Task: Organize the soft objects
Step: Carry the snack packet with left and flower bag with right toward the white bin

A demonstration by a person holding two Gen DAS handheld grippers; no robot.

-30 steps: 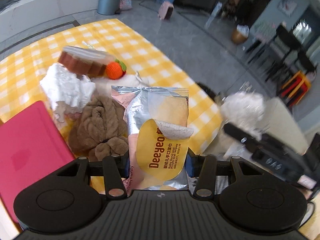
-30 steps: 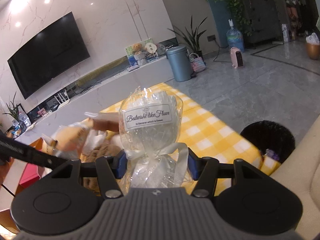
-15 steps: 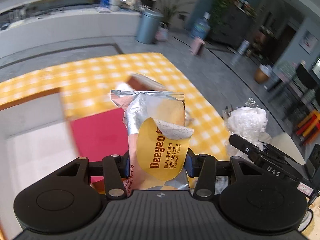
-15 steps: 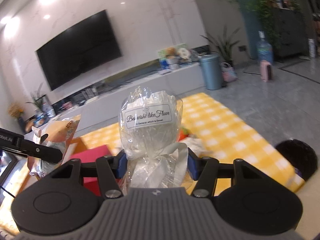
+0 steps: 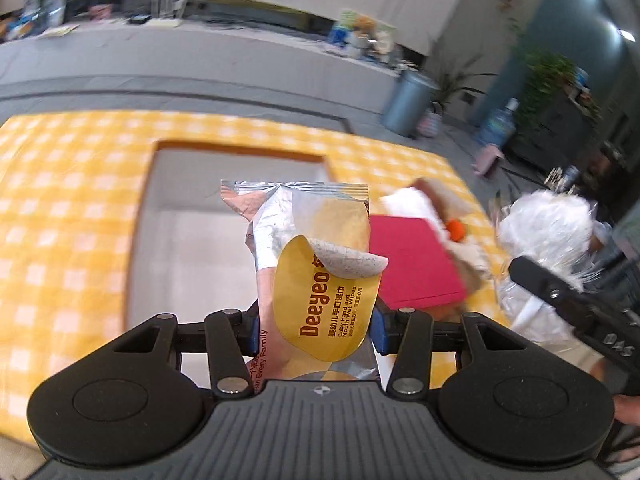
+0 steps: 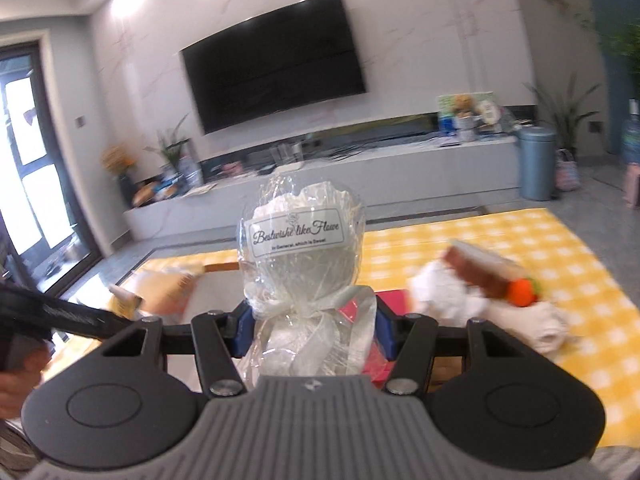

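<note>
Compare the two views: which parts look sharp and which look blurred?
Left wrist: wipes pack in the left claw is sharp, checked cloth smeared. Right wrist: wrapped bundle in the right claw is crisp, orange toy blurred.

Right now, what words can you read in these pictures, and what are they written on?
"Deeyeo": brown letters on the yellow flap of the wet wipes pack held in the left claw.
"Baby Hand and Mouth Wet Wipes": small print beside it; the Chinese lines there are too small for me to read.
"...Every Family": pack's pink edge, partly hidden.
"Bestwishe likeFlowe": white label on the cellophane gift bundle in the right claw; the line underneath is too small.
</note>
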